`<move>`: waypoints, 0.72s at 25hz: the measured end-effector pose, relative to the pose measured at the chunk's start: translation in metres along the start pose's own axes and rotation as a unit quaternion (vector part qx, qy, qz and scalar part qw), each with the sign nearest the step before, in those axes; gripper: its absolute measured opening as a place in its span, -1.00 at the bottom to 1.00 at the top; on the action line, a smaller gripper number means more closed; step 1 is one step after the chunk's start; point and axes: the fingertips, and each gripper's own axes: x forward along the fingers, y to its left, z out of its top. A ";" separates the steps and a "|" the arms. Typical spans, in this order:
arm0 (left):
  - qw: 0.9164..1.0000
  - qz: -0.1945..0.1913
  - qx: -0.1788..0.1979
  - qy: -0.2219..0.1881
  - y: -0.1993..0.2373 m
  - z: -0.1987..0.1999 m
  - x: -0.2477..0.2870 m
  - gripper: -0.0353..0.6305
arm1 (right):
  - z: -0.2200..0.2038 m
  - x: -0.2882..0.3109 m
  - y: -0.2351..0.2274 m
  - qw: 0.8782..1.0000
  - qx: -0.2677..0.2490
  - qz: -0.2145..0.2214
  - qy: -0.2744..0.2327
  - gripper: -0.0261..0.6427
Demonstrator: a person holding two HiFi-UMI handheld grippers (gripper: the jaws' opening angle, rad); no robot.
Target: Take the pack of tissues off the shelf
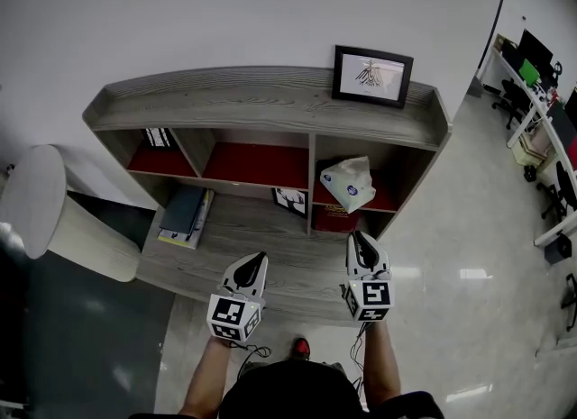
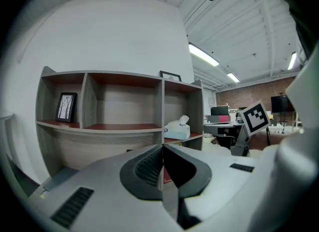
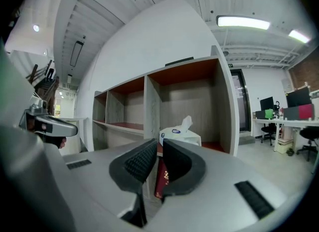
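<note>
The pack of tissues (image 1: 348, 183) is white and pale blue with a tissue sticking up, and stands in the upper right compartment of the grey wooden shelf unit (image 1: 270, 106). My right gripper (image 1: 357, 237) is shut and empty, just in front of and below that compartment. In the right gripper view the pack of tissues (image 3: 180, 133) lies straight ahead beyond the closed tips of the right gripper (image 3: 159, 143). My left gripper (image 1: 257, 258) is also shut and empty, in front of the middle of the unit. In the left gripper view the pack of tissues (image 2: 177, 128) lies ahead, slightly right.
A framed picture (image 1: 372, 76) leans on the shelf top. A red book (image 1: 334, 219) stands under the tissues, with a marker card (image 1: 290, 200) beside it. Flat books (image 1: 187, 214) lie lower left. A white round seat (image 1: 41, 201) is at left, office desks (image 1: 541, 93) at right.
</note>
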 end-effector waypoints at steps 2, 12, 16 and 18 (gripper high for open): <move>1.000 0.008 0.000 -0.001 0.005 0.002 0.000 -0.87 | 0.002 0.009 -0.006 1.000 0.003 -0.001 0.001 -0.81; 0.999 0.036 -0.003 0.010 0.022 -0.001 0.000 -0.87 | -0.013 0.061 -0.022 0.999 -0.003 0.014 0.039 -0.40; 0.999 0.050 -0.001 0.018 0.030 -0.004 -0.003 -0.87 | -0.024 0.076 -0.027 0.998 -0.001 0.007 0.055 -0.34; 0.998 0.056 -0.003 0.020 0.034 -0.004 -0.005 -0.87 | -0.029 0.083 -0.029 0.998 0.008 0.005 0.059 -0.34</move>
